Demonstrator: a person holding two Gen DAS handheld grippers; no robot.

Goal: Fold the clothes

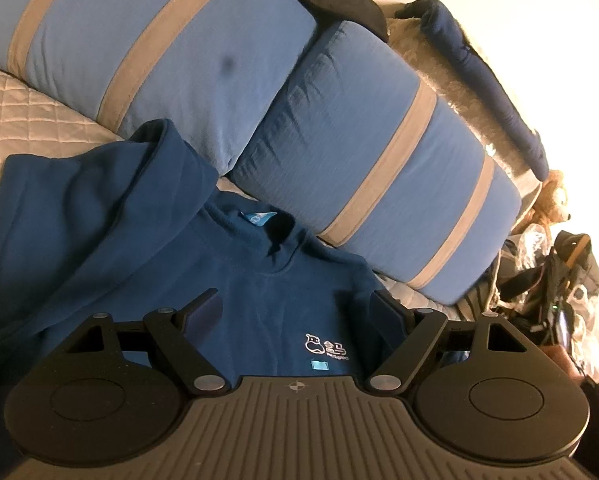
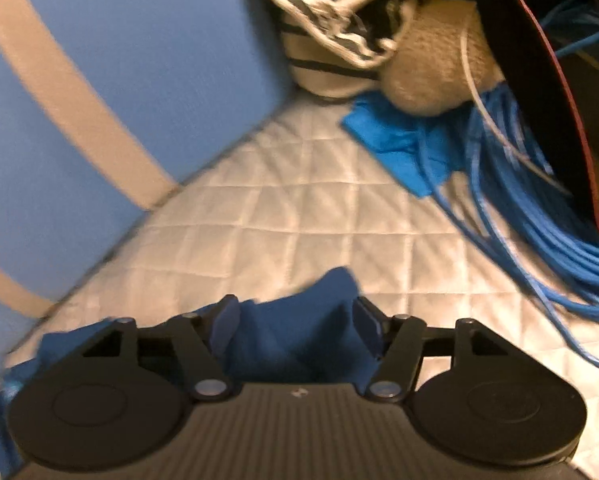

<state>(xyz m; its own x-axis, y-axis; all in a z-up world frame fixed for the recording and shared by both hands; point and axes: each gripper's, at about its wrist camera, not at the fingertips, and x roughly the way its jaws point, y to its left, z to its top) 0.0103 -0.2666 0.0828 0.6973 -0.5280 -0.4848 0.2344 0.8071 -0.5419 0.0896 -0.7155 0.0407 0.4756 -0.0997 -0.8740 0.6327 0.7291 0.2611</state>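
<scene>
Navy fleece sweatshirt [image 1: 259, 300] flat on quilted bed [image 2: 299, 208], collar toward pillows. Left tool [image 1: 299, 312] wide open above chest, empty. Right tool [image 2: 295, 320] open around raised fabric edge, grip not closed; right nearer.

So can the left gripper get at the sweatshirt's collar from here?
Probably yes. The left gripper is open over the sweatshirt chest, and the collar lies just ahead with nothing on it; the pillows sit behind it.
</scene>
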